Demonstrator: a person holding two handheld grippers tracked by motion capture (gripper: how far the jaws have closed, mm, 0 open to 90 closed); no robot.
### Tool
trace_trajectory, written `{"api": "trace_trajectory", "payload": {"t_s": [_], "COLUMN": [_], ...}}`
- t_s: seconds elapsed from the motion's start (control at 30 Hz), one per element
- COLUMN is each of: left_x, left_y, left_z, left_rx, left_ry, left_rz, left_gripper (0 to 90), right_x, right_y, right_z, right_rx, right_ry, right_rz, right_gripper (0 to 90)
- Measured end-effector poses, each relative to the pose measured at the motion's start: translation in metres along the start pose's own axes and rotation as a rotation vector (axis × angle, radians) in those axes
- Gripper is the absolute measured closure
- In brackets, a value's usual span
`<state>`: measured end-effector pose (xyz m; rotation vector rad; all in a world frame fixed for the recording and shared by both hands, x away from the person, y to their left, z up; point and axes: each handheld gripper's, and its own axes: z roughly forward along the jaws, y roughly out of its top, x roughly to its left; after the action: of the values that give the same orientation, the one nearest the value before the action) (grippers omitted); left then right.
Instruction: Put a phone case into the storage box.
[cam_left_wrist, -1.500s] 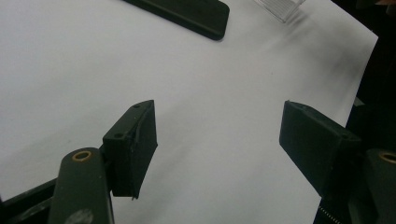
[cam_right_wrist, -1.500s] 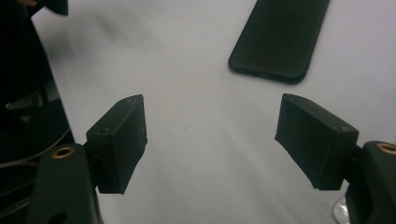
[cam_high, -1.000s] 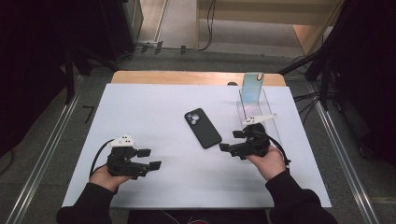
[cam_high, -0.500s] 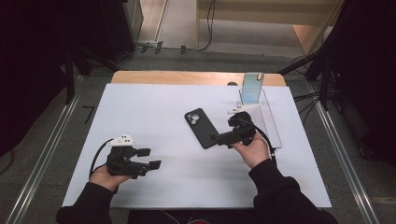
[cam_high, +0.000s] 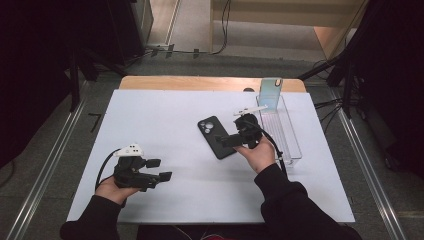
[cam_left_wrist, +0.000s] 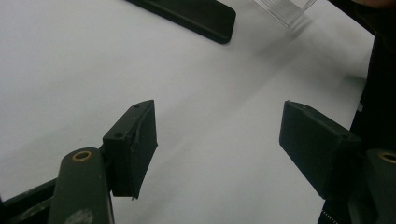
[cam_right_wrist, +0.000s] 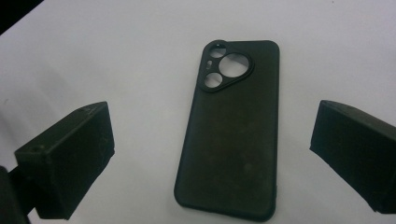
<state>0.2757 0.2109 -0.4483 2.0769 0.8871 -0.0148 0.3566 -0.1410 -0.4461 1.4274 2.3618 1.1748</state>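
A black phone case (cam_high: 215, 138) lies camera-cutout up near the middle of the white table (cam_high: 165, 115). My right gripper (cam_high: 223, 141) hovers at its right edge, pointing left. In the right gripper view the phone case (cam_right_wrist: 231, 135) lies on the table beyond my right gripper (cam_right_wrist: 210, 156). Its jaws have just been opening, stand wide apart and touch nothing. My left gripper (cam_high: 161, 170) rests near the front left, open and empty. Between the spread jaws of my left gripper (cam_left_wrist: 219, 144) is bare table, with the phone case (cam_left_wrist: 187, 14) far ahead.
A clear plastic box (cam_high: 285, 135) stands to the right of the case, with a light blue phone (cam_high: 271, 92) upright at its far end. A corner of the box (cam_left_wrist: 285, 7) is in the left gripper view. Floor rails run past both table sides.
My right hand moved left and slightly away from me, from beside the clear box to the phone case, and its jaws spread wider. The left hand stayed put.
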Motion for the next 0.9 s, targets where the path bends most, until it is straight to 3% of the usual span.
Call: {"api": "trace_trajectory", "payload": {"t_s": [0.23,0.9], "left_x": [0.0,0.001], "left_y": [0.0,0.0], "left_z": [0.0,0.002], "left_rx": [0.003,0.006], "left_ry": [0.001,-0.003], "left_rz": [-0.001,0.0], "left_gripper": [28.3,28.3], "right_x": [-0.002,-0.007], "right_y": [0.004,0.006], "right_z": [0.016,0.059], "right_rx": [0.011,0.073], "right_ry": [-0.026,-0.051], "right_rz": [0.02,-0.001], "right_gripper": [0.0,0.0]}}
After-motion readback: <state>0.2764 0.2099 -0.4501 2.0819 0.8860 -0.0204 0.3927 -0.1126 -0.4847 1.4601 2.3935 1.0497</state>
